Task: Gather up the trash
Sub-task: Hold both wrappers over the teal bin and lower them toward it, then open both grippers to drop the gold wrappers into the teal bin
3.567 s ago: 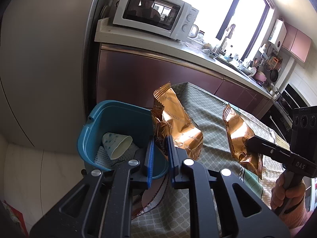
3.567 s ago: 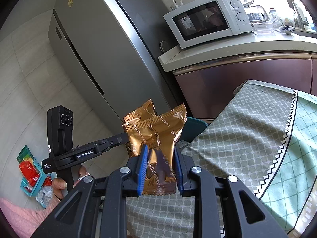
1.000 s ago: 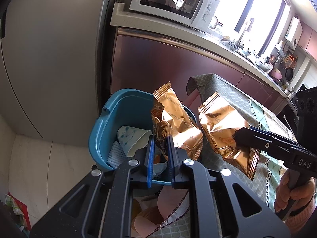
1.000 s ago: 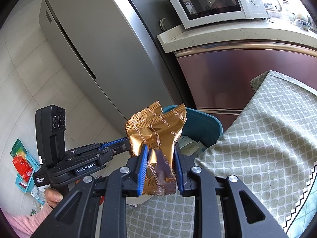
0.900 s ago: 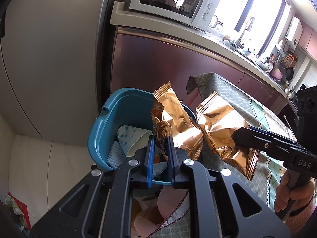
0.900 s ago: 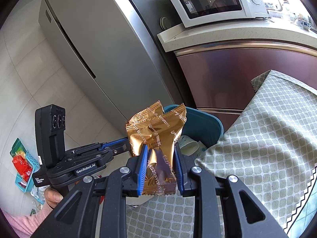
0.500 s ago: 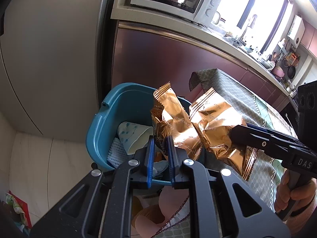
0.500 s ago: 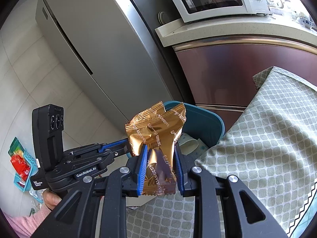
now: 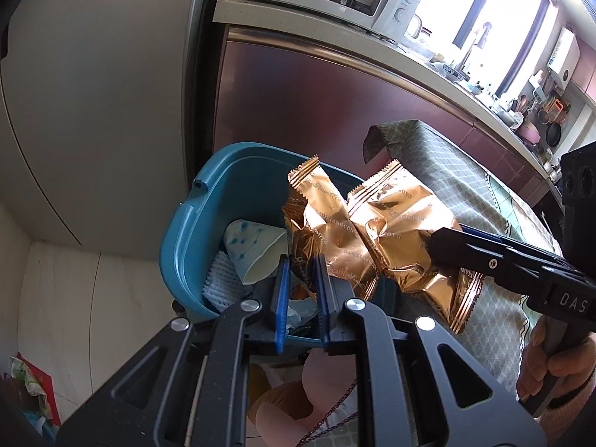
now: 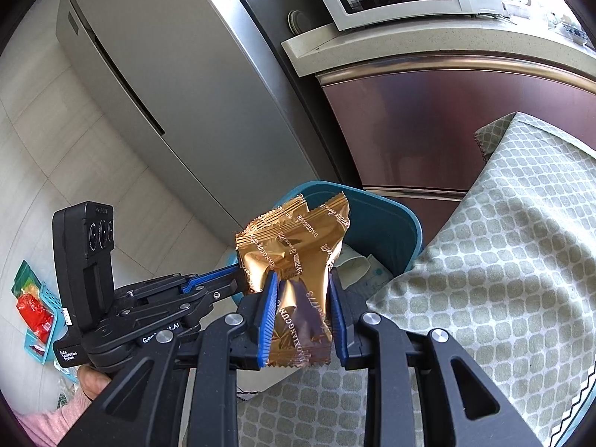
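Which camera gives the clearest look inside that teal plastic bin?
The left wrist view: the teal plastic bin opens toward it, showing a dotted paper cup inside. The right wrist view shows mostly its rim behind a gold foil wrapper.

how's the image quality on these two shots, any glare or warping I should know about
Left wrist view: the window is blown out white, glare streaks the gold wrapper, and the counter edge bows from fisheye. Right wrist view: even light, the fridge curves strongly, corners vignette black, and the second wrapper is sharp.
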A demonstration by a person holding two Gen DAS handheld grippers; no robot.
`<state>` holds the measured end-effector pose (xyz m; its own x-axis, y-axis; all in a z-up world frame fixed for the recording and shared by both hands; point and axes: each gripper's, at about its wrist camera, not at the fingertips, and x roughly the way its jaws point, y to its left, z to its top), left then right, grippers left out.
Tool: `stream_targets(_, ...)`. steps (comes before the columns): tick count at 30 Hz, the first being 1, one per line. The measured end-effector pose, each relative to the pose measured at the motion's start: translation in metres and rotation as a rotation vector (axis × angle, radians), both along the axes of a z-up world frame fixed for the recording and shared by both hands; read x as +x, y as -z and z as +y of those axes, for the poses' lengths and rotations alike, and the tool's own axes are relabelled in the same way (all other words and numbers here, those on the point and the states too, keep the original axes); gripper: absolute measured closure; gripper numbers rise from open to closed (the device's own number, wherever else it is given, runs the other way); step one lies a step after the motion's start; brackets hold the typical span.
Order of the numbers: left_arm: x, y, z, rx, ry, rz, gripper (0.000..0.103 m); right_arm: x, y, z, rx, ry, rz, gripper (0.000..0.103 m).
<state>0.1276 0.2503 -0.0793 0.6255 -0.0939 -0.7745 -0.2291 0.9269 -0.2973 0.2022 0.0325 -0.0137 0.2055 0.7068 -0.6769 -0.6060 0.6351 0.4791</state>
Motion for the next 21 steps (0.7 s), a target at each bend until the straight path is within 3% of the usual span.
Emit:
stream_targets(15,0.014,0.017,-0.006,0.013,-0.004,0.035,0.089,0.005,0.011,0.011,-0.048,0.011,0.011,0.073)
stream_targets(21,0.016,0.020,-0.008,0.014,-0.002,0.038,0.089,0.009,0.015,0.011,-0.054,0.026,0.008,0.065)
